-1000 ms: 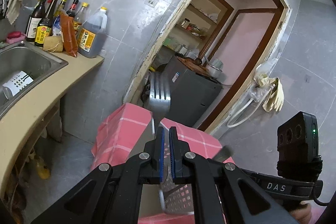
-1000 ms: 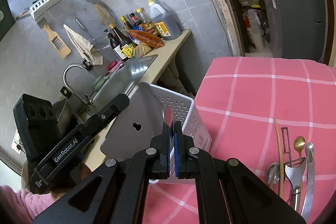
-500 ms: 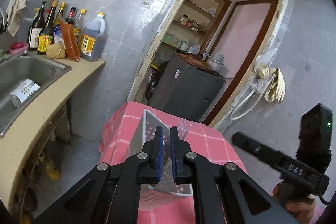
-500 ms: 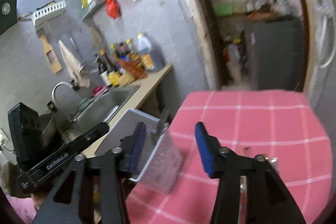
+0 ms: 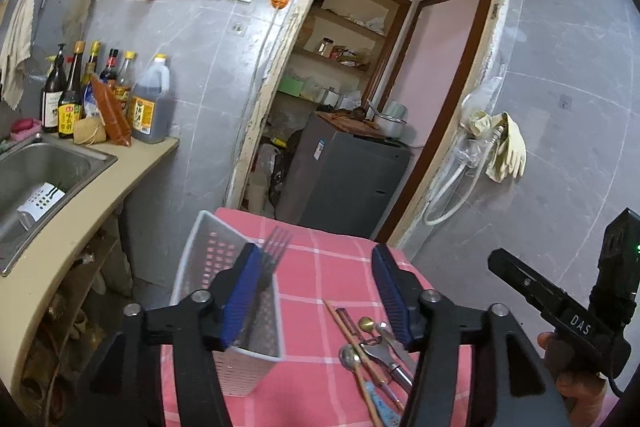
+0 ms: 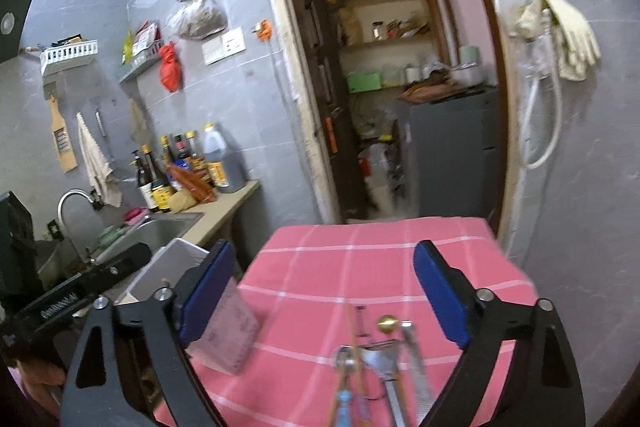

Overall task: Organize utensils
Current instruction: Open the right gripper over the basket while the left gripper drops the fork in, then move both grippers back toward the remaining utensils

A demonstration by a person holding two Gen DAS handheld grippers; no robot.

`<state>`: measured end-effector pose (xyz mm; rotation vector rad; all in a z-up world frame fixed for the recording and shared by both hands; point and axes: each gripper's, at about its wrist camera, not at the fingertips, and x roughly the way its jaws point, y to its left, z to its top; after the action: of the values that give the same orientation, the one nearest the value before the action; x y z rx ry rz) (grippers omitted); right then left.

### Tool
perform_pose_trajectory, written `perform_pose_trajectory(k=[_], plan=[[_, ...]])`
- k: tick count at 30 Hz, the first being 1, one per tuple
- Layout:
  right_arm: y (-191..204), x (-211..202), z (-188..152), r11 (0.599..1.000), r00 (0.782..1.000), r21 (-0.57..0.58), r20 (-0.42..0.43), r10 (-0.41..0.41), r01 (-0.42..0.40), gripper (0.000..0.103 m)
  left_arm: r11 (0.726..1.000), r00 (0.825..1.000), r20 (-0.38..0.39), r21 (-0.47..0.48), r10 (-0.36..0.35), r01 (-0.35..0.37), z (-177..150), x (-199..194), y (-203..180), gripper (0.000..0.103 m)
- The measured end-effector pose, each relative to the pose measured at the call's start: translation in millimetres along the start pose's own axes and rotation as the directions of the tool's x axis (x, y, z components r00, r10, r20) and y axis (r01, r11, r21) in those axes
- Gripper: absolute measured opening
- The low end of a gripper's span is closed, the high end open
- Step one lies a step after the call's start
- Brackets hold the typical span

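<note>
Opening now, both jaw pairs spread: left hand-held gripper [image 5: 316, 291] with nothing pressed between its blue ribbed pads, right hand-held gripper [image 6: 320, 299] wider apart, also holding nothing. A second ago both were pinched together near the basket; now they stand back from it. Judged: the fork was just dropped off, next pick comes from the pile.

Just behind the left hand-held gripper's left pad, a dark metal four-tined fork [image 5: 268, 259] stands tines-up, leaning inside the white perforated plastic basket [image 5: 212, 267], a rigid, rectangular, slotted-wall bin at the near-left corner of the surface.

Below and between the right hand-held gripper's pads lies the loose pile of steel utensils [image 6: 376, 367]: a shiny spoon bowl, a peeler-like flat tool, a brass-tipped handle, thin wooden chopsticks, touching and overlapping, blurred in that view.

All sit on the pink checked cloth surface [image 5: 336, 267], soft, matte, white grid lines.
</note>
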<state>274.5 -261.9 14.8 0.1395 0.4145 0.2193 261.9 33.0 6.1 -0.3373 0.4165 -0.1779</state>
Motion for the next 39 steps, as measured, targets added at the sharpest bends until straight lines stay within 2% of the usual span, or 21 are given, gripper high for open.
perform_pose_trajectory(k=[1,3,8,9,16,21,29,37,39], plan=[[-4.2,-3.3,-0.2,1.000,1.000,-0.004,0.006,-0.010,0.010,0.095,1.000,1.000,0.002,0.007,0.001,-0.001,-1.2,0.2,-4.2,0.062],[-15.1,-10.6,-1.3,0.999,0.999,-0.012,0.017,-0.033,0.033,0.102,1.000,1.000,0.006,0.026,0.002,-0.002,-4.5,0.5,-15.3,0.073],[-38.1,-21.4,-7.5,0.997,0.997,-0.028,0.025,-0.068,0.069,0.102,0.998,1.000,0.022,0.059,0.007,-0.008,-17.0,3.2,-43.1,0.095],[-42.8,-22.9,-8.9,0.997,0.997,-0.029,0.026,-0.076,0.076,0.102,0.998,1.000,0.021,0.061,0.006,-0.007,-19.4,4.6,-47.4,0.097],[-78.4,-21.1,-21.0,0.994,0.995,-0.042,0.003,-0.101,0.102,0.102,0.997,1.000,0.000,0.072,0.023,-0.023,-45.2,21.3,-71.0,0.100],[-98.4,-7.8,-35.7,0.995,0.995,-0.050,-0.042,-0.092,0.090,0.102,0.994,0.997,-0.026,0.086,0.068,-0.066,-70.7,37.8,-79.2,0.101],[-125.2,26.9,-64.7,0.999,0.988,-0.041,-0.155,-0.017,0.011,0.102,0.989,0.986,-0.108,0.096,0.125,-0.115,-106.5,65.2,-83.2,0.101],[-135.4,67.3,-96.6,0.996,0.961,-0.009,-0.262,0.083,-0.088,0.101,0.987,0.967,-0.204,0.089,0.152,-0.136,-129.2,91.1,-74.9,0.100],[-135.8,75.7,-103.5,0.994,0.954,-0.002,-0.281,0.100,-0.105,0.093,0.988,0.964,-0.222,0.078,0.148,-0.134,-132.5,96.1,-72.1,0.100]])
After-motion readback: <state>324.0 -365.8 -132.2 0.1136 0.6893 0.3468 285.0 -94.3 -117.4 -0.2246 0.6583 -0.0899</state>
